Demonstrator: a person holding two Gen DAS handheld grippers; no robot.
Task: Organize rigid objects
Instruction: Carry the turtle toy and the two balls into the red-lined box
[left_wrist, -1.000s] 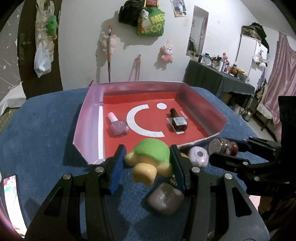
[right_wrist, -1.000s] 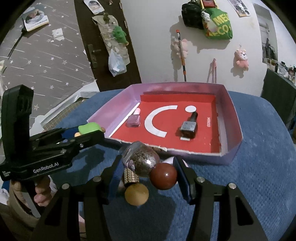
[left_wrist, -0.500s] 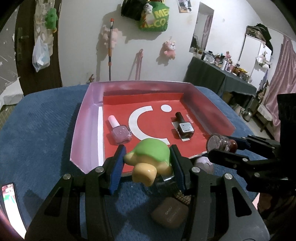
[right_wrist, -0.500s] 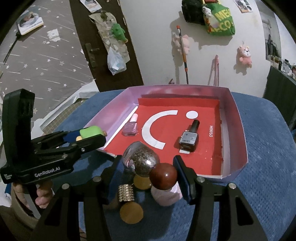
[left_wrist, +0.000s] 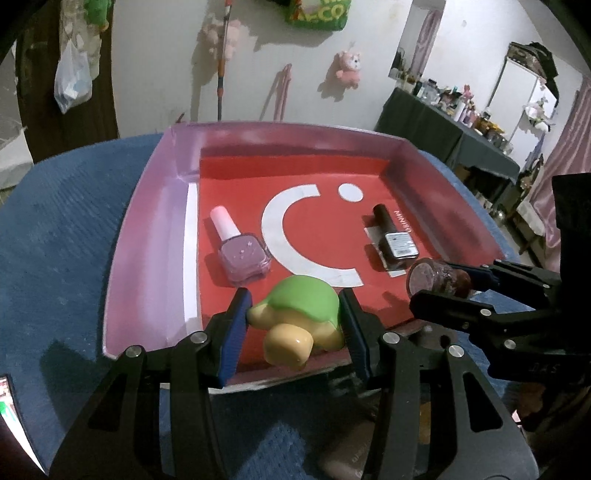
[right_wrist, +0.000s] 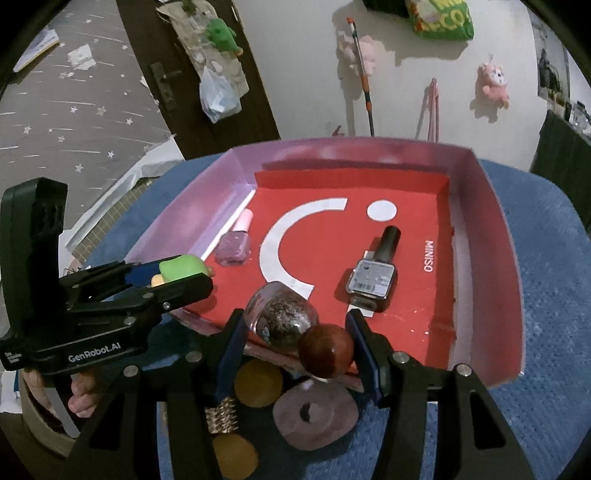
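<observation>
Red cardboard floor, pale pink sloped walls: shallow tray (left_wrist: 147, 236) sits on blue textured cloth (left_wrist: 62, 236), with a white arc and dot printed on the floor. Near wall is low and its edge ragged; the other three walls stand higher. Most of the floor is bare from centre to 12 o'clock, and bare cloth runs all round the tray at 9 and 3 o'clock.

In the tray: lilac nail polish bottle (left_wrist: 242, 253), square glass with a pale pink cap, lying at 9 o'clock beside a white strip; dark nail polish bottle (left_wrist: 395, 242), black cap, label up, lying at 3 o'clock by the MINISO print.

Left gripper (left_wrist: 293, 325) has its fingers clamped on a glossy turtle toy (left_wrist: 301, 314) with green shell and cream body, over the tray's near edge at 6 o'clock. Right gripper (right_wrist: 293, 345) has its fingers clamped on a round glitter bottle (right_wrist: 280, 314) with a shiny brown ball cap, also over the near edge, at 5 o'clock from the turtle.

On the cloth below the right gripper, outside the tray: mauve rounded case (right_wrist: 316, 415), gold-capped ribbed bottle (right_wrist: 229, 435), yellow disc (right_wrist: 258, 382). A hand (right_wrist: 79, 391) grips the left handle.
</observation>
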